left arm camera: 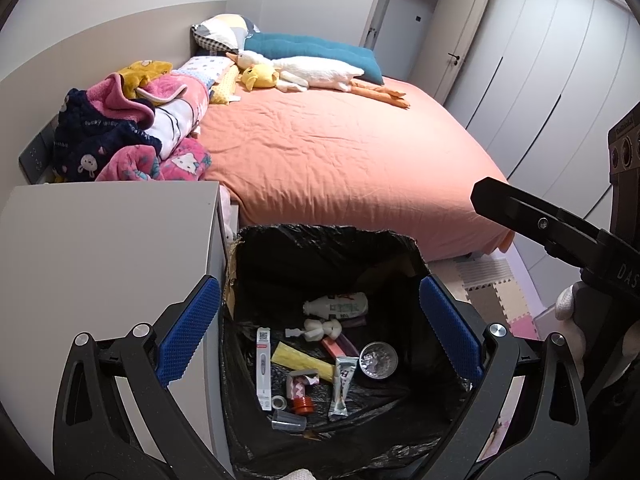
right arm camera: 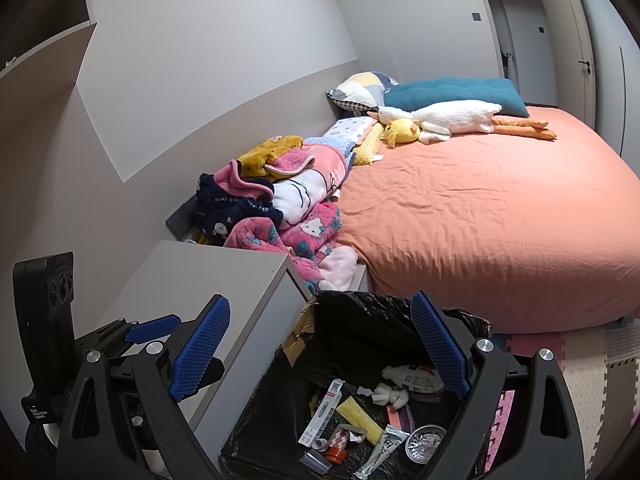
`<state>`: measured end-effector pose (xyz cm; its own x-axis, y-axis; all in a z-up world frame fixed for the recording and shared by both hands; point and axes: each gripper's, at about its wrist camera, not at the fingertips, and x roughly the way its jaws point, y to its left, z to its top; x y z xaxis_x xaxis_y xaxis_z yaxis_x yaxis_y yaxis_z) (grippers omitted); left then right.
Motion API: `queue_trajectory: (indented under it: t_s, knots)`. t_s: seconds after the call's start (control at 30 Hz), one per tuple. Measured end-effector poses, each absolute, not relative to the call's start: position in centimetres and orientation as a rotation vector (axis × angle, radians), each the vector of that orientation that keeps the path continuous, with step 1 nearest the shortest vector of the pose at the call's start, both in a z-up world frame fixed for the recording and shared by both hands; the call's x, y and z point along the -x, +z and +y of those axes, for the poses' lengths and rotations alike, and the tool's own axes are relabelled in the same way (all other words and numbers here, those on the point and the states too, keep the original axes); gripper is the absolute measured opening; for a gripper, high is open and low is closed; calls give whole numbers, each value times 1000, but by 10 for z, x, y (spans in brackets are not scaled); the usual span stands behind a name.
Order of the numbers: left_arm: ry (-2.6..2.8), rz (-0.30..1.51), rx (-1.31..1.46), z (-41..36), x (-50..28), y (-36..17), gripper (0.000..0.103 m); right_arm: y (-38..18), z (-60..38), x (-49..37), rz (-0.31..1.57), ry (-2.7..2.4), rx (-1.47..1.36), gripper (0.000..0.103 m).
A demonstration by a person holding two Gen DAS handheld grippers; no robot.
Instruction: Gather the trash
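Note:
A trash bin lined with a black bag (left arm camera: pixel 320 248) (right arm camera: pixel 360 312) stands on the floor between a nightstand and the bed. Inside lie several pieces of trash: a white bottle (left arm camera: pixel 340 304) (right arm camera: pixel 416 378), a white box (left arm camera: pixel 263 364) (right arm camera: pixel 322 412), a yellow wrapper (left arm camera: pixel 300 360) (right arm camera: pixel 358 414), a round foil lid (left arm camera: pixel 378 360) (right arm camera: pixel 424 442) and a silver sachet (left arm camera: pixel 342 384). My left gripper (left arm camera: pixel 320 332) hangs open over the bin with nothing between its blue pads. My right gripper (right arm camera: pixel 324 352) is open and empty above the bin's left rim.
A grey nightstand (left arm camera: pixel 108 248) (right arm camera: pixel 224 280) stands left of the bin. The bed with an orange sheet (left arm camera: pixel 340 152) (right arm camera: pixel 500 216) carries a heap of blankets (left arm camera: pixel 132 128), pillows and a plush goose (left arm camera: pixel 304 70). Foam floor mats (left arm camera: pixel 492 292) lie to the right.

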<state>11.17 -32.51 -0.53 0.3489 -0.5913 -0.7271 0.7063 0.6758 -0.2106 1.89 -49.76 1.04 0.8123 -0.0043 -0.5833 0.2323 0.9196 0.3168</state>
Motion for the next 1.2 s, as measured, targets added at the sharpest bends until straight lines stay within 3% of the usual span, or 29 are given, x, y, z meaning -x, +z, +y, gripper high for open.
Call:
queue_trajectory:
  t_s: [1.2]
  knots:
    - [-890, 862, -186, -332, -108, 0, 96, 11, -497, -19, 614, -130, -387, 92]
